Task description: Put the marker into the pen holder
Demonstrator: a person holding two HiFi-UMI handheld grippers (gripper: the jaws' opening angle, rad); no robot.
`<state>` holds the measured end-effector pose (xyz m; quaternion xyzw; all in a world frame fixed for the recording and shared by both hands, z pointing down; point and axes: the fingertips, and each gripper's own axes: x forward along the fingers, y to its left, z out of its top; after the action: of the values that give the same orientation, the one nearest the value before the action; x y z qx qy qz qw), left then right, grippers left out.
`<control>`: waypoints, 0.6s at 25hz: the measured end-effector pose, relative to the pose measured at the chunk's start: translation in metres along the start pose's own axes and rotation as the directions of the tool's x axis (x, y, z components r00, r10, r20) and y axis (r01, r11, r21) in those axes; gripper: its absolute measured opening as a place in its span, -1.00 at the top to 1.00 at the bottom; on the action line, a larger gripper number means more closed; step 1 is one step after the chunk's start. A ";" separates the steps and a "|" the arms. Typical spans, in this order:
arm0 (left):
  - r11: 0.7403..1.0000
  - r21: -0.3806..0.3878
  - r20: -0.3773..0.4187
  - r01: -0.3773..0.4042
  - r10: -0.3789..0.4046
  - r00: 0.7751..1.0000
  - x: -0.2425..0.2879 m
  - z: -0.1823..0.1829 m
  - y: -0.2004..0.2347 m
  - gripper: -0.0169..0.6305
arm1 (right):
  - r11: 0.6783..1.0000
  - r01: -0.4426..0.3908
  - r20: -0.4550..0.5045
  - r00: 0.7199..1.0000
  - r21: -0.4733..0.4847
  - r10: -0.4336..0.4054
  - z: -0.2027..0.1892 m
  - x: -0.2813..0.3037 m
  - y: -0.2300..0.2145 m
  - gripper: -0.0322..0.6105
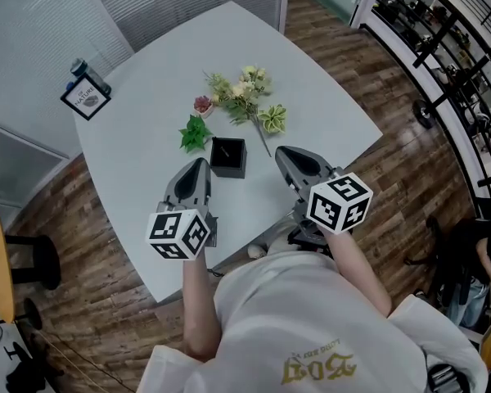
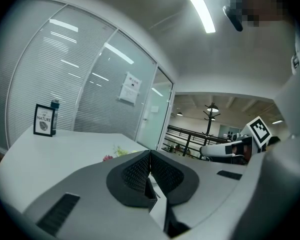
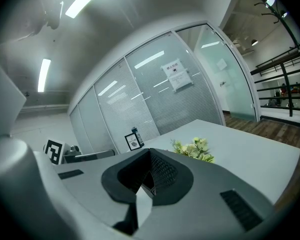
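Observation:
A black square pen holder [image 1: 228,156] stands on the white table [image 1: 147,88], between my two grippers and a little beyond them. A thin pale streak shows in its opening; it is too small to tell whether it is the marker. My left gripper [image 1: 199,164] hovers just left of the holder with its jaws pressed together and nothing between them [image 2: 150,156]. To the holder's right, my right gripper [image 1: 283,153] is likewise shut and empty [image 3: 150,154]. No marker shows in either gripper view.
Artificial flowers [image 1: 245,92] and a green leafy sprig [image 1: 195,132] lie beyond the holder. A small framed sign [image 1: 86,97] with a bottle behind it stands at the far left corner. Glass partition walls [image 2: 90,84] lie behind; the table's near edge is under my hands.

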<state>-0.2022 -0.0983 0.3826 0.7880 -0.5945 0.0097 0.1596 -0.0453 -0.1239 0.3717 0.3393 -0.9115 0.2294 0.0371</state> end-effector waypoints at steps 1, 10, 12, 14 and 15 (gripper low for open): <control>1.000 0.000 -0.002 0.002 -0.002 1.000 0.001 0.000 -0.001 0.91 | 1.000 0.002 0.000 1.000 0.001 -0.002 0.000 -0.001 -0.001 0.85; 1.000 0.003 -0.018 0.001 -0.001 1.000 0.002 -0.003 -0.003 0.91 | 1.000 -0.002 -0.004 1.000 0.005 0.002 0.000 -0.001 -0.003 0.85; 1.000 0.002 -0.019 -0.001 0.001 1.000 0.002 -0.004 -0.002 0.91 | 1.000 -0.002 -0.010 1.000 0.000 0.002 -0.002 -0.001 -0.003 0.85; 1.000 0.000 -0.020 -0.003 0.003 1.000 0.002 -0.005 -0.002 0.91 | 1.000 -0.007 -0.013 1.000 0.000 0.007 -0.003 0.000 -0.004 0.85; 1.000 0.000 -0.021 -0.003 0.003 1.000 0.003 -0.005 -0.002 0.91 | 1.000 -0.008 -0.012 1.000 0.003 0.008 -0.003 0.000 -0.004 0.85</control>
<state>-0.1989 -0.0990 0.3875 0.7869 -0.5941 0.0180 0.1659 -0.0431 -0.1253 0.3761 0.3341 -0.9124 0.2329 0.0413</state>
